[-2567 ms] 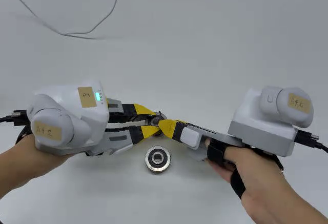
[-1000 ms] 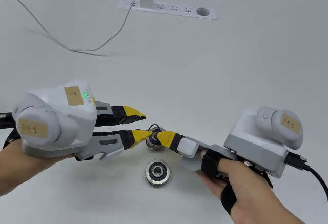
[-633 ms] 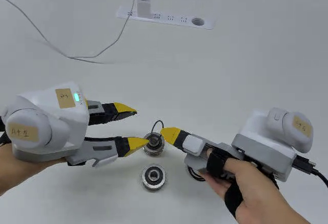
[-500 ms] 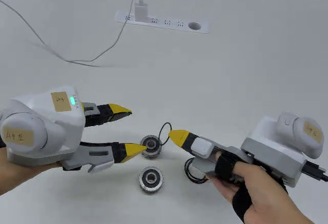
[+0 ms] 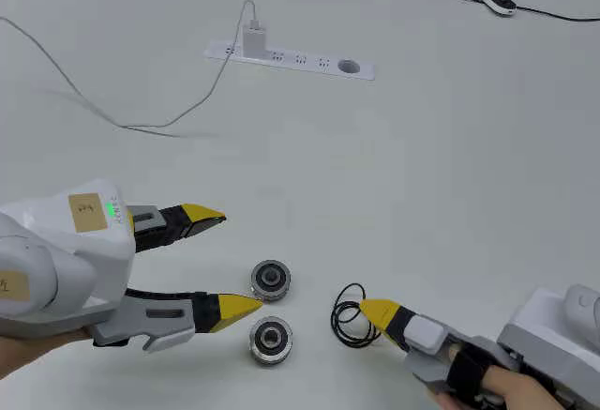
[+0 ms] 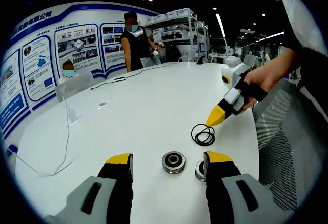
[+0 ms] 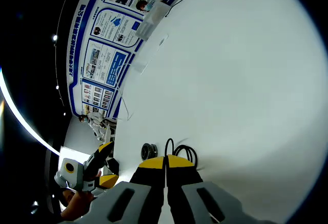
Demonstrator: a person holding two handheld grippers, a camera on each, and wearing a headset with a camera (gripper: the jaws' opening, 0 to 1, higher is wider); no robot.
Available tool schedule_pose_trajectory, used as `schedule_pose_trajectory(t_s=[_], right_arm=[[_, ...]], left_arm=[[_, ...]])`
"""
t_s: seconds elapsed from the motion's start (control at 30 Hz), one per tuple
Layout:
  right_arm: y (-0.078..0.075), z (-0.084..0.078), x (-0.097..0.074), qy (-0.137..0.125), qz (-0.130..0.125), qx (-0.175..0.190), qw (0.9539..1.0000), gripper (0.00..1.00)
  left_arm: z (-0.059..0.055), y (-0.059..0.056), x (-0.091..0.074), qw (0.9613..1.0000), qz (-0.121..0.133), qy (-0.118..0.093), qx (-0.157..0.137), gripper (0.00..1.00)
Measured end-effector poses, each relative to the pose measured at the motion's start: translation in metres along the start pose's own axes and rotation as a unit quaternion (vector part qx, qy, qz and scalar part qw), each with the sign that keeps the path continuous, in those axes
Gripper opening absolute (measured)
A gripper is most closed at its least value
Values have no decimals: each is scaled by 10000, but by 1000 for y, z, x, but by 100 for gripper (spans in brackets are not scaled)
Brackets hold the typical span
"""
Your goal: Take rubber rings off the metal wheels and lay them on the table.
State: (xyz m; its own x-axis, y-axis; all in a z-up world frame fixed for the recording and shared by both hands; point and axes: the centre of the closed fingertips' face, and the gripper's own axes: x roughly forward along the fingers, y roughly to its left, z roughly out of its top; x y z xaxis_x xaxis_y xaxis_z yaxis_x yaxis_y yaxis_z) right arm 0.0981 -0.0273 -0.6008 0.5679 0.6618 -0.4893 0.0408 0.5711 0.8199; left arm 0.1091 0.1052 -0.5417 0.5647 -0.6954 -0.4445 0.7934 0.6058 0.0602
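In the head view, one black rubber ring [image 5: 348, 317] lies on the white table [image 5: 422, 175], slack and folded into a couple of thin loops. It is just right of two metal wheels. The farther wheel [image 5: 271, 279] looks dark around its rim, and the nearer wheel [image 5: 271, 340] shows a bright silver rim around a dark hub. The two wheels sit close together but apart. The left gripper [image 5: 220, 260] holds its yellow-tipped jaws spread wide, just left of the wheels and gripping nothing. The right gripper [image 5: 375, 311] has its yellow tip at the ring's near edge. Beyond the wheels the table is bare up to a power strip [image 5: 291, 56] with one white cable [image 5: 178, 114].

In the left gripper view, we look between that gripper's [image 6: 169, 158] parted jaws at the first wheel [image 6: 173, 161]. The second wheel [image 6: 200, 170] is half hidden behind one jaw. The ring [image 6: 204, 134] lies farther out, with the right gripper [image 6: 215, 115] pointing down at it. The table runs long and open behind, and its edge curves close past the ring.

In the right gripper view, that gripper's [image 7: 166, 161] jaws are pressed together. The ring [image 7: 184, 152] is just past their tips, and we cannot tell whether a strand is pinched. One wheel [image 7: 149, 151] and the left gripper [image 7: 87, 172] sit to the side, with broad bare table ahead.
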Motion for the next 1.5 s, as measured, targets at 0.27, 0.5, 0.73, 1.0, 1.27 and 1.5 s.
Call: schedule_pose_trajectory(t_s=[0.27,0.5,0.73,1.0,1.27,1.5], right_arm=[[-15,0,-7,-73,-390,-181,9990,1],[-17,-4,-8,54,-651,-815,9945,2],[-13,-3,-15,-11,-719,-966,9927,7],[-5,7,-29,-255,-687,-1311,9887,11],[8,27,-50,-707,-625,-2418,9657,18],[17,33,-66,-794,-552,-3533,9305,24]], left_arm=[[2,-2,-10,9999,94,-67,-45,59],[2,-5,-18,9998,156,-89,-88,61],[4,-5,-24,9996,235,-136,-106,61],[5,-7,-30,9992,334,-188,-150,61],[4,4,-47,9982,530,-254,-118,62],[2,9,-67,9959,762,-352,-349,67]])
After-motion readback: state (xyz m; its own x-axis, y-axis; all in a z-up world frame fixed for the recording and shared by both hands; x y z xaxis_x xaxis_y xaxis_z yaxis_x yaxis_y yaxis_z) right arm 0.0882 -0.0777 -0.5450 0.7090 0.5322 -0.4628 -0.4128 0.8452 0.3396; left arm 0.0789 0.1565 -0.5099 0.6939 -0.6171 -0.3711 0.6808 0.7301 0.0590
